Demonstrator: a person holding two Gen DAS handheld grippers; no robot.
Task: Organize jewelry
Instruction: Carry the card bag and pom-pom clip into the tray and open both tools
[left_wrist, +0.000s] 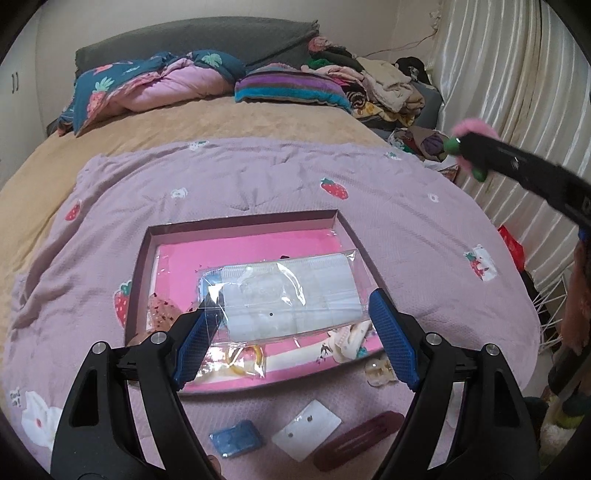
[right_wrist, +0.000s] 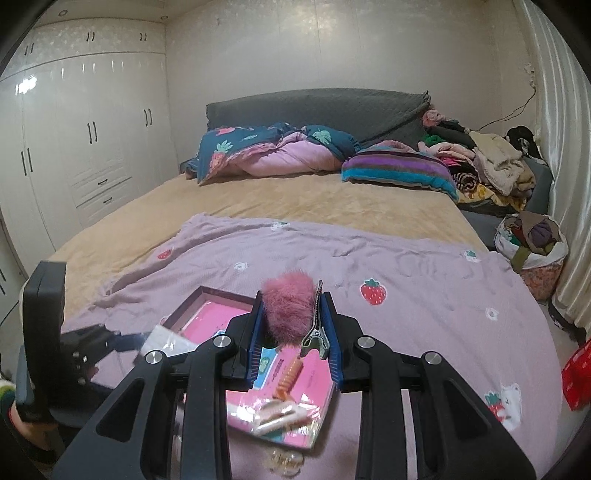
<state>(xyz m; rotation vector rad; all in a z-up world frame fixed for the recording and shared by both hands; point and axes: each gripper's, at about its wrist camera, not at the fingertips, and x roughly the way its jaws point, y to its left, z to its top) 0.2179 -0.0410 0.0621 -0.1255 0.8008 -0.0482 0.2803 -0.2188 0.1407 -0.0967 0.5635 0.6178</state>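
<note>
A shallow box (left_wrist: 243, 221) with a pink lining lies on the lilac strawberry blanket (left_wrist: 406, 206). My left gripper (left_wrist: 295, 336) is open just above the box, its fingers either side of a clear plastic packet (left_wrist: 291, 295) with white contents. A small bag with yellow pieces (left_wrist: 236, 360) lies under it. My right gripper (right_wrist: 293, 334) is shut on a pink fluffy hair clip (right_wrist: 290, 308) with a metal clamp, held above the box (right_wrist: 218, 295). It shows at the upper right of the left wrist view (left_wrist: 465, 138).
On the blanket in front of the box lie a blue packet (left_wrist: 236, 439), a white earring card (left_wrist: 306, 432), a dark red hair clip (left_wrist: 358, 439) and a clear claw clip (left_wrist: 378, 371). An orange clip (right_wrist: 290, 376) lies in the box. Bedding and clothes are piled at the headboard.
</note>
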